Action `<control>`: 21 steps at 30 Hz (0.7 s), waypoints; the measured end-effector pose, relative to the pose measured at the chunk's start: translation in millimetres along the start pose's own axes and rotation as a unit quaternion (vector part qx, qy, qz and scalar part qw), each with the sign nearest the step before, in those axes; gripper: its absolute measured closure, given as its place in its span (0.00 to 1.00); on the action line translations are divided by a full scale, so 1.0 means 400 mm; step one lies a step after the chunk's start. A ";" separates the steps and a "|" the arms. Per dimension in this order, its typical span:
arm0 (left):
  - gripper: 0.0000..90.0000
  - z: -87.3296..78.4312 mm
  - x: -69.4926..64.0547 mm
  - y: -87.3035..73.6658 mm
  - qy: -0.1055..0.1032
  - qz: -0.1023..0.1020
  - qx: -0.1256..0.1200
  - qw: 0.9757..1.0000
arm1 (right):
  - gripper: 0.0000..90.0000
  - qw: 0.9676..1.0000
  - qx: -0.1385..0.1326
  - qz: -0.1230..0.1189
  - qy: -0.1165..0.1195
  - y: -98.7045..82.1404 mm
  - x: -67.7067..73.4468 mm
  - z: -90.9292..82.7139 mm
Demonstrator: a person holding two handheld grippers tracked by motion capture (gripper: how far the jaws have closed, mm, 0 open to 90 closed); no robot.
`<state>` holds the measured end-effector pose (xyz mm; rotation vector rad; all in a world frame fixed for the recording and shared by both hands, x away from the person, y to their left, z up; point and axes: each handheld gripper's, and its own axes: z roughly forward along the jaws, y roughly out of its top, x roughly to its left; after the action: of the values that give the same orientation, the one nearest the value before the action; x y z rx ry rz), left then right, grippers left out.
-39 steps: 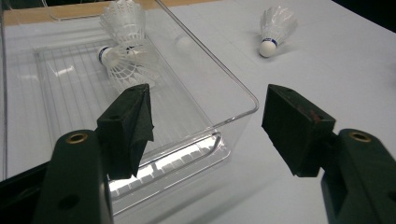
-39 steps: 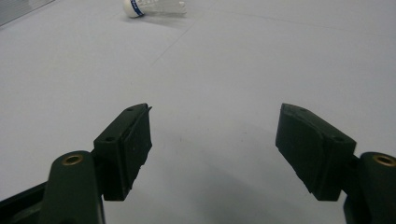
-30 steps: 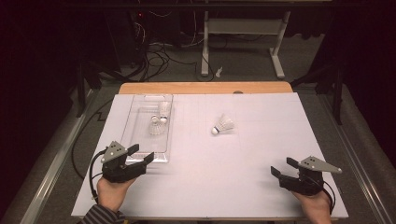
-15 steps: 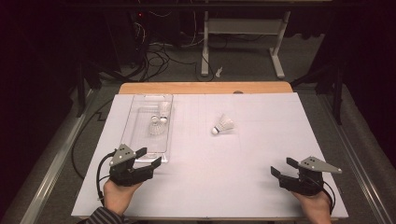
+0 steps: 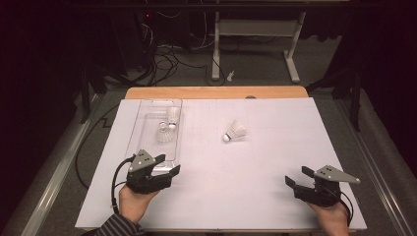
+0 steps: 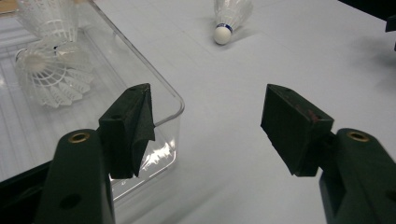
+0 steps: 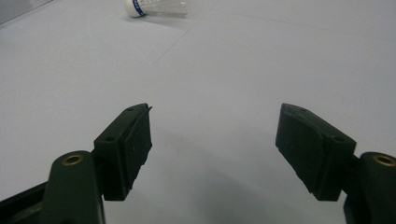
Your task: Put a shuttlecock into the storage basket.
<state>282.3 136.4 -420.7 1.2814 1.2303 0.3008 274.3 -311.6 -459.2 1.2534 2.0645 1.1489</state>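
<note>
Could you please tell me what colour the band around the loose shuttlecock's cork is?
Blue, around the shuttlecock; right gripper view shows it best.

The left tool (image 5: 166, 165) is black, with a grey three-cornered plate on top and a black cable looping from its body. Its two jaws are blocky, dark green-black, each with a brass-ringed screw hole. The right tool (image 5: 298, 176) matches it. A dark striped sleeve (image 5: 117, 227) covers the left wrist.
</note>
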 end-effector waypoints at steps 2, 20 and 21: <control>0.39 0.009 -0.007 0.000 -0.004 0.000 0.000 1.000 | 0.30 1.000 -0.002 0.000 0.000 0.000 -0.001 0.000; 0.40 0.065 -0.036 0.003 -0.017 0.002 0.015 1.000 | 0.30 1.000 0.000 -0.001 0.001 0.000 0.000 0.001; 0.40 0.067 -0.038 0.003 -0.017 0.001 0.015 1.000 | 0.30 1.000 0.000 -0.001 0.001 -0.001 -0.001 0.001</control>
<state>298.6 110.5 -417.2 1.3094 1.2077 0.2614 274.6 -311.9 -459.5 1.2502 2.0668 1.1493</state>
